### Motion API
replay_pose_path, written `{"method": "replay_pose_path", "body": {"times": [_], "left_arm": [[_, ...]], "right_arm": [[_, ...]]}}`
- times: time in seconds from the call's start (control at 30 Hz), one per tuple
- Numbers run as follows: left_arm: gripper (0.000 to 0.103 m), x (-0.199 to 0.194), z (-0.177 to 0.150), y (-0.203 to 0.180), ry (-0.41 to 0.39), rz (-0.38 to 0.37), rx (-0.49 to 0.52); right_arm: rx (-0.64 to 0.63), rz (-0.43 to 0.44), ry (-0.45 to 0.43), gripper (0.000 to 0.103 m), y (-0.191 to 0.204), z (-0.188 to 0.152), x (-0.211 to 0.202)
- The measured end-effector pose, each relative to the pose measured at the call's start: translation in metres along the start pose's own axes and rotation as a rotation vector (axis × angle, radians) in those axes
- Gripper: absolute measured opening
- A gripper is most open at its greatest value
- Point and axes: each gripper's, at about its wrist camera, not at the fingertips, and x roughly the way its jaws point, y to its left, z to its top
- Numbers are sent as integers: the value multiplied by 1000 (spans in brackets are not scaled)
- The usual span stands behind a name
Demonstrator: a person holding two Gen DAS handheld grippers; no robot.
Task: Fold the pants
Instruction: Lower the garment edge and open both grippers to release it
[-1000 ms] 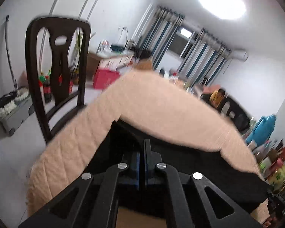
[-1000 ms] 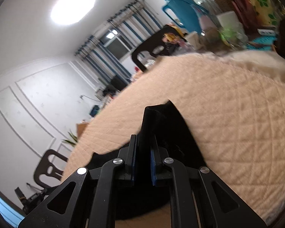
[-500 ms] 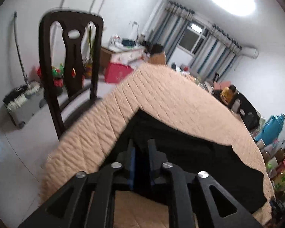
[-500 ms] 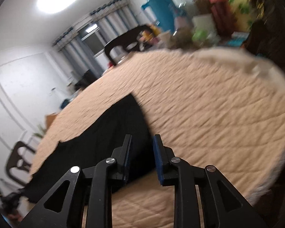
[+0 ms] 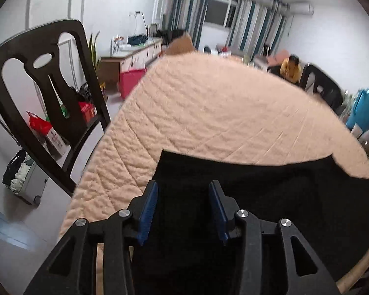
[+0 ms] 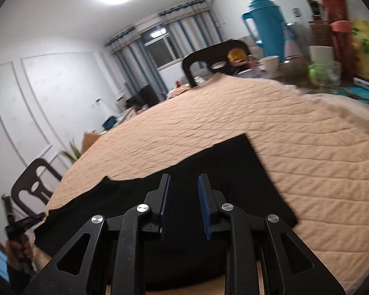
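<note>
**Two open grippers over soft black pants**

Two corners look like the natural places to take hold. Going left to right: near the left edge of the tabletop, which is covered by a peach quilted cloth, the left gripper hovers over the left end of the pants. Its jaws stand wide apart with nothing between them, only black fabric beneath. A dark chair stands just off that left edge.

Further right, the right gripper hangs over the other end of the pants, where a square corner points toward the far edge. Its jaws are also parted, somewhat less widely, and hold nothing.

The pants are plain black and lie flat as a long band along the near edge of the tabletop, with a stepped far outline. I judge them light, limp and not fragile; the cloth should drape and sag wherever it is unsupported, so pinching both outer corners together would keep an edge straight. Black on black hides the layers, so I cannot tell how many folds exist.
</note>
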Motion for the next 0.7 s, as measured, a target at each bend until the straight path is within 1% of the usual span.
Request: {"method": "replay_pose_path", "body": {"times": [0.03, 0.1, 0.13, 0.17, 0.2, 0.23, 0.27, 0.3, 0.33, 0.4, 0.43, 0.47, 0.5, 0.57, 0.6, 0.63, 0.7], "left_arm": [[46, -1, 0, -2, -14, 10, 15], [44, 0, -1, -7, -7, 26, 54], [36, 1, -2, -11, -6, 32, 79], [30, 2, -2, -14, -7, 40, 99], [13, 1, -1, -18, -9, 31, 115], [9, 1, 0, -20, -9, 14, 125], [8, -1, 1, -24, -21, 23, 131], [8, -7, 2, -27, -58, 42, 146], [8, -15, 3, -29, -111, 49, 157], [8, -30, 10, -25, -186, 34, 125], [9, -31, 12, -22, -194, 20, 100], [9, -29, 15, -18, -188, 13, 85], [12, -23, 17, -17, -168, 18, 85], [15, -7, 15, -16, -96, 43, 92], [18, -3, 13, -14, -73, 54, 84], [20, -1, 11, -10, -65, 65, 73], [21, -8, 9, -1, -87, 89, 37]], "right_arm": [[-2, 3, 3, 23, 1, 0, 2], [-1, 4, 12, 23, 1, -1, 4], [0, 3, 15, 23, 0, -1, 5], [2, 2, 18, 23, -1, -2, 6], [6, 1, 20, 23, -2, -2, 7], [12, 1, 22, 23, -3, -3, 7], [16, -1, 23, 23, -2, -4, 7], [22, -2, 25, 23, -4, -5, 7], [27, -2, 26, 23, -4, -5, 7], [30, -5, 24, 23, -5, -6, 6], [29, -11, 23, 23, -6, -6, 6], [29, -14, 24, 23, -6, -7, 6], [31, -16, 27, 23, -8, -7, 6], [32, -22, 44, 23, -11, -8, 10], [30, -28, 56, 23, -12, -9, 12], [28, -36, 66, 23, -13, -10, 13], [25, -59, 77, 23, -17, -13, 15]]}}
